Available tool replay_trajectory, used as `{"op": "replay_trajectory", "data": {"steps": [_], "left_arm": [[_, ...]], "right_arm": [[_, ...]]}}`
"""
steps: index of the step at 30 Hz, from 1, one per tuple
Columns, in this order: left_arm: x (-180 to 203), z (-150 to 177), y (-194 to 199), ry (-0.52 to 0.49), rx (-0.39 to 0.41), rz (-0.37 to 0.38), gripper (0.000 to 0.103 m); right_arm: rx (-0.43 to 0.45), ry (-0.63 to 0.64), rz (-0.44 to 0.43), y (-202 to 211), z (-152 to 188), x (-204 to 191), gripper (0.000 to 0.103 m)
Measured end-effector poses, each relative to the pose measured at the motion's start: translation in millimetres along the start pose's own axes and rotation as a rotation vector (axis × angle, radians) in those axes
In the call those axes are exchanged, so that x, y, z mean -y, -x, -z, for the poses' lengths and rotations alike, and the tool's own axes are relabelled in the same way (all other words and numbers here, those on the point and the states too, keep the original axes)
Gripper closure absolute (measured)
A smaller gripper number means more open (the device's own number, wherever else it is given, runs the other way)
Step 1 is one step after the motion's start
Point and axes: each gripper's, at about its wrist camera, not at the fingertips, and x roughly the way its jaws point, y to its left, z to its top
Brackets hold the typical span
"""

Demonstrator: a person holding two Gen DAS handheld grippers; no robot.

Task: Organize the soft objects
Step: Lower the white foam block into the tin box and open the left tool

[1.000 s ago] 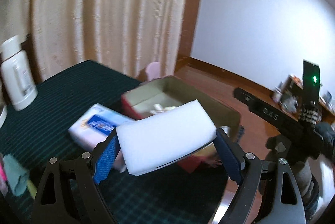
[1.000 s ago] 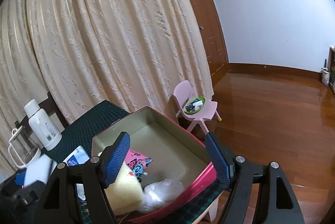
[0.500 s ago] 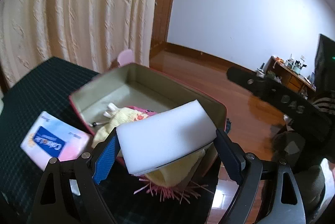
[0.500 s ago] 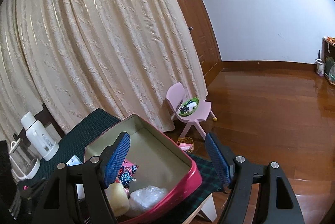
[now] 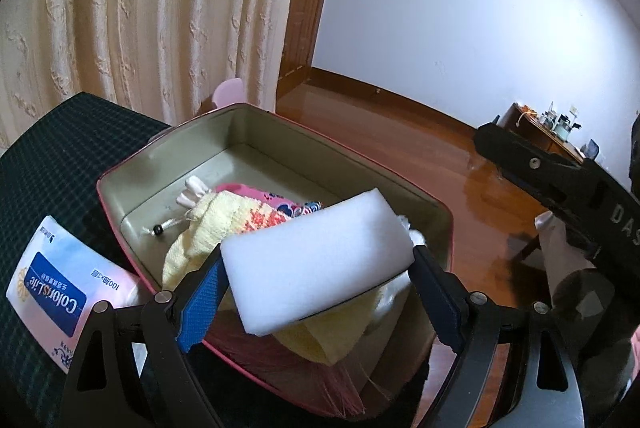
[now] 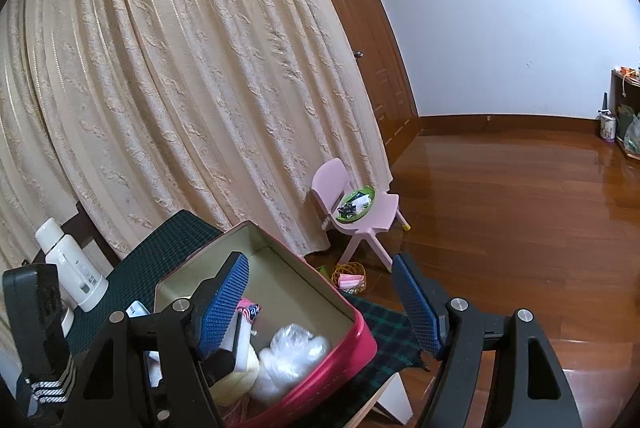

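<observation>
My left gripper [image 5: 318, 264] is shut on a white foam sponge [image 5: 312, 236], its blue pads pressing on the two short ends. The sponge hangs over the near half of a red tin box [image 5: 280, 132] with an olive inside. A yellow knitted piece [image 5: 212, 224], a pink patterned cloth [image 5: 272, 198] and a small white drawstring pouch [image 5: 196, 188] lie in the box. The right wrist view also shows a clear bag of white stuffing [image 6: 292, 346] in the box [image 6: 362, 328]. My right gripper [image 6: 320, 268] stands open and empty above the box's right side.
The box sits on a dark green checked tablecloth [image 5: 52, 148] near the table's right edge. A pack of tissues [image 5: 60, 288] lies left of the box. A white flask [image 6: 68, 268] stands at the table's back. On the wooden floor are a pink child's chair [image 6: 360, 204] and a small basket [image 6: 352, 274].
My left gripper has carried the sponge to the right and down, from over the tissue pack to above the box. The right gripper has hardly moved.
</observation>
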Motion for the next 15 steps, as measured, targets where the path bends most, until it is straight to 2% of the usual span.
{"op": "replay_trajectory", "data": {"steps": [4, 11, 15], "left_arm": [[-2.1, 4.0, -0.9, 0.009, -0.004, 0.003, 0.01], [-13.0, 7.4, 3.9, 0.091, -0.027, 0.044, 0.009], [-16.6, 4.8, 15.0, 0.124, -0.003, 0.04, 0.004]], "right_arm": [[0.002, 0.004, -0.002, 0.9, 0.7, -1.0, 0.025], [0.008, -0.001, -0.004, 2.6, 1.0, -1.4, 0.025], [0.011, 0.002, -0.01, 4.0, 1.4, -1.4, 0.025]]}}
